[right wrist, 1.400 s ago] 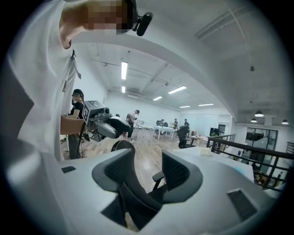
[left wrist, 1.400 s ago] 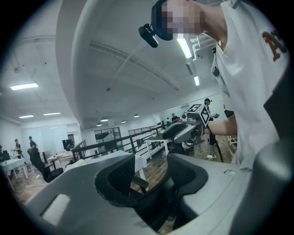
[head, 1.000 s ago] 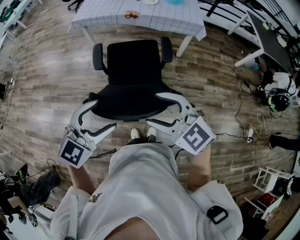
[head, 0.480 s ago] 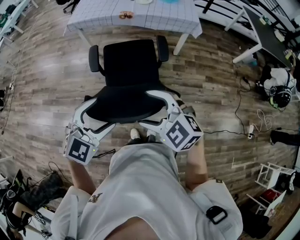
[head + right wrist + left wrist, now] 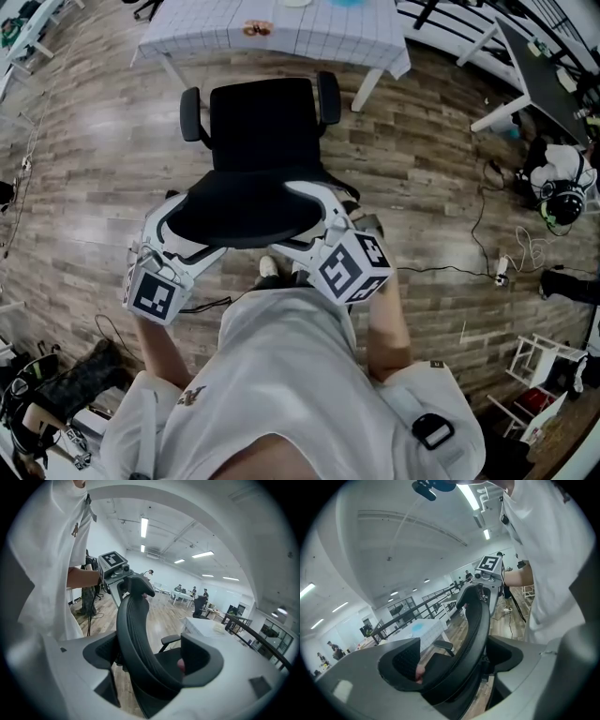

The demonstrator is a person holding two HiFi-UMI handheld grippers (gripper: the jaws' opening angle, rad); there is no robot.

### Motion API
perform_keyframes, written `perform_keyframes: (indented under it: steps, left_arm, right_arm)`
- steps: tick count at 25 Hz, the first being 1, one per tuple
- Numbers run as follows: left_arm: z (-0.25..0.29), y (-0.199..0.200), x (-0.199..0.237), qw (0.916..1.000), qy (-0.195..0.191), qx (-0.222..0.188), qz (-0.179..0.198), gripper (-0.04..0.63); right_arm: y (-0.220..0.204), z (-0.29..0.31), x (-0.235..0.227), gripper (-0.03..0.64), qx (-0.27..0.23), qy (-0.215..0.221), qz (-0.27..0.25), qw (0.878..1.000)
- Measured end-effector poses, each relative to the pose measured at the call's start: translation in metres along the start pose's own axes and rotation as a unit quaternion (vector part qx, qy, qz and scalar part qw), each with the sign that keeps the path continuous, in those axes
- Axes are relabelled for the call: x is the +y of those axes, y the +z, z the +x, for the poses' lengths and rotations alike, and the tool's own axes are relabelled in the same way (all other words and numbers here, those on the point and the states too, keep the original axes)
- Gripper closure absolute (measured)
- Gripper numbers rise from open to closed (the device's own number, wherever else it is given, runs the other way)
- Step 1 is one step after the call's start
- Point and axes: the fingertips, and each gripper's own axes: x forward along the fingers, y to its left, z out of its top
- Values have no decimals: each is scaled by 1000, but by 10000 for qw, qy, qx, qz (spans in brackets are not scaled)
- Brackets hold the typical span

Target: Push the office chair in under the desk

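Observation:
The black office chair (image 5: 265, 117) stands on the wood floor, its seat facing the desk (image 5: 281, 33) with the white grid cloth, just short of the desk's edge. Its curved backrest (image 5: 239, 211) is nearest me. My left gripper (image 5: 199, 228) straddles the backrest's left end; its jaws are opening, with the backrest rim (image 5: 476, 634) between them and a gap beside it. My right gripper (image 5: 286, 217) straddles the right end, jaws wide, with the backrest (image 5: 133, 634) between them and loose on one side.
The person's shoes (image 5: 270, 268) are just behind the chair base. Cables (image 5: 487, 253) and a headset (image 5: 560, 197) lie on the floor at right. A white rack (image 5: 539, 361) stands at lower right, dark gear (image 5: 56, 394) at lower left, another table (image 5: 539, 80) at upper right.
Both grippers' jaws have spread wider around the backrest. My right gripper has slid left, closer to the backrest's middle. The chair has hardly shifted relative to the desk.

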Motion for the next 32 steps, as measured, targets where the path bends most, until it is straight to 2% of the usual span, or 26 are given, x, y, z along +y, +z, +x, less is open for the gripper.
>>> perform_keyframes:
  steps: [5,9,15,19,32]
  left_arm:
    - [6,-2,6,9993,-148,323,-110,164]
    - [8,-7,6,9991,-276,280,-127,164]
    - [6,-6,16,9988,-274,358,-164,164]
    - [8,-8,19,9989,-314,262,-243,164]
    - [8,-14,24,9977,-461,436,-218,163]
  right_arm:
    - [-4,3,-5,212,93,103,99,9999]
    - [-1,4,-8,212,72,161,153,9997]
    - [1,11,-13,209,72,239,198,9995]
    - [3,14,-15,207,83,309,249,9992]
    - [2,20,-18,207,233,312,252,9989]
